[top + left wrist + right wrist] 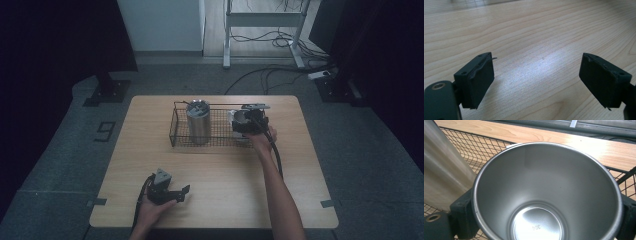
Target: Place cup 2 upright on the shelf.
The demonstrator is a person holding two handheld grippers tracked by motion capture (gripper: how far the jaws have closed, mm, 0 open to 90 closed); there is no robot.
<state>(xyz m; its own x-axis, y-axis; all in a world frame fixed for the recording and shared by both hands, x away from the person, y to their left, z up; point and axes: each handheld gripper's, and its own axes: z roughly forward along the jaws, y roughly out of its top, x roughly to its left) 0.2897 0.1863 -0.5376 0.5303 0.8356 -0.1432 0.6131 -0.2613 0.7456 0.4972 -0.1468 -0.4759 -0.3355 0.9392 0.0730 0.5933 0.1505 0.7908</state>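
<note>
Broadly, the wooden desk point(215, 200) carries everything, and a black wire basket point(176, 131) sits along its far edge, slightly right of the middle. Inside the basket, toward its left end, a tall steel tumbler point(198, 122) stands upright with a lid on top. At the basket's right end is a shorter steel cup point(546, 195), open mouth up and empty, its polished inside and stamped base plain in the right gripper view. The right hand-held gripper point(248, 125) reaches over the basket's near wall and is clenched on this cup, one black jaw pressed to each side of the cup's outer wall just below the rim; the tumbler's side rises just beside it. The left hand-held gripper point(167, 192) rests near the desk's near edge, left of the middle, well apart from the basket. Its jaws stand released and wide apart, with bare wood between them in the left gripper view.
</note>
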